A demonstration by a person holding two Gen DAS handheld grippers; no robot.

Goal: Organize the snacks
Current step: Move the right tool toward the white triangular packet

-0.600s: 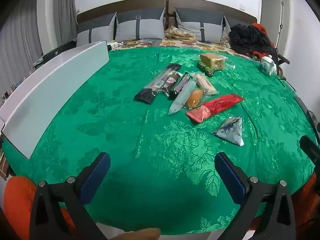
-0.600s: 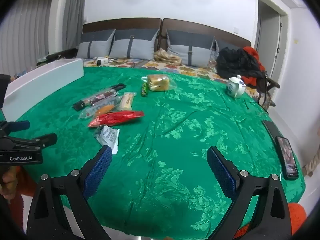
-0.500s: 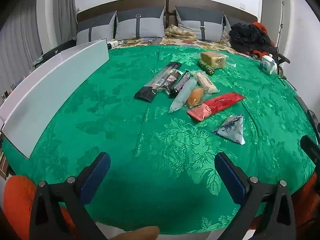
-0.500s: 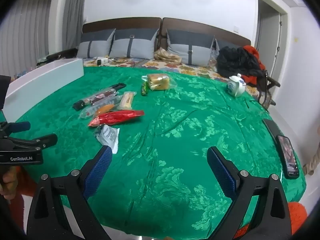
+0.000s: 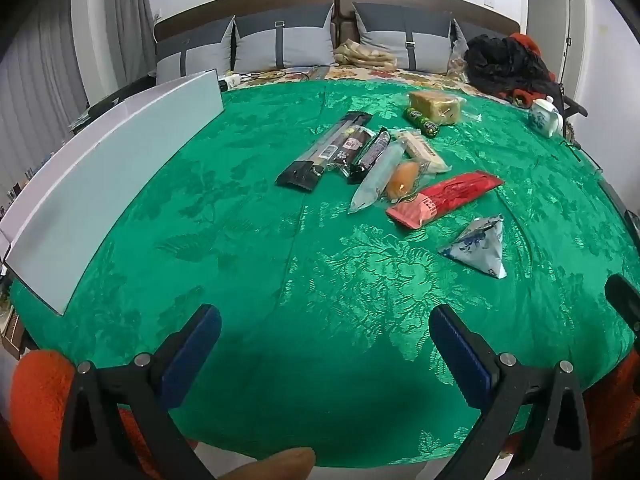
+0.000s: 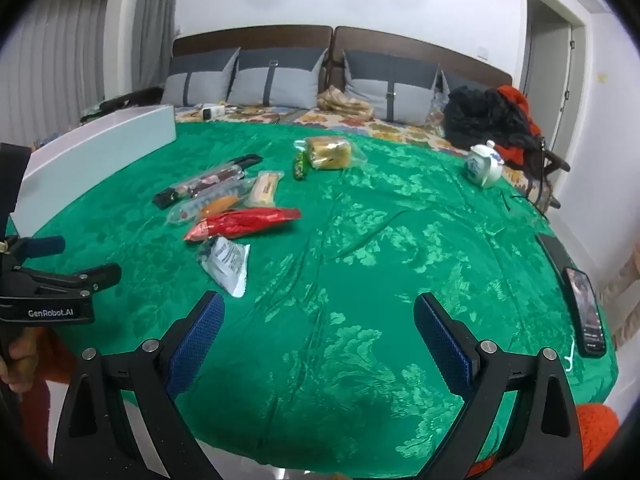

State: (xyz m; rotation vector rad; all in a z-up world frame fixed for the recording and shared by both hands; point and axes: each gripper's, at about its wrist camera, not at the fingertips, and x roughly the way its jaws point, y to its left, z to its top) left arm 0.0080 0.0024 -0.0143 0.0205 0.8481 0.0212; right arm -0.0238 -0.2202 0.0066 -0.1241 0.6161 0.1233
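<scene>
Snacks lie scattered on a bench [image 5: 240, 248] draped in green brocade cloth, with both tongs hovering at the lower edge of their frames; the left tongs [image 5: 325, 340] stand released with nothing between the blue pads, and the right tongs [image 6: 316, 328] likewise gape wide over bare cloth; in the left wrist view the snacks sit upper centre: a black packet [image 5: 320, 152], a clear tube packet [image 5: 376, 178], a red packet [image 5: 444, 199] and, to its lower right, a blue-and-white triangular pouch [image 5: 480, 246]; farther up, a wrapped bread [image 5: 434, 107] lies beside a green roll [image 5: 423, 121]; a long white box [image 5: 116, 172] runs along the left side; a white teapot [image 6: 482, 164] stands at the upper right, a phone [image 6: 586, 312] at the right edge; nothing lies between tongs and snacks but open cloth.
</scene>
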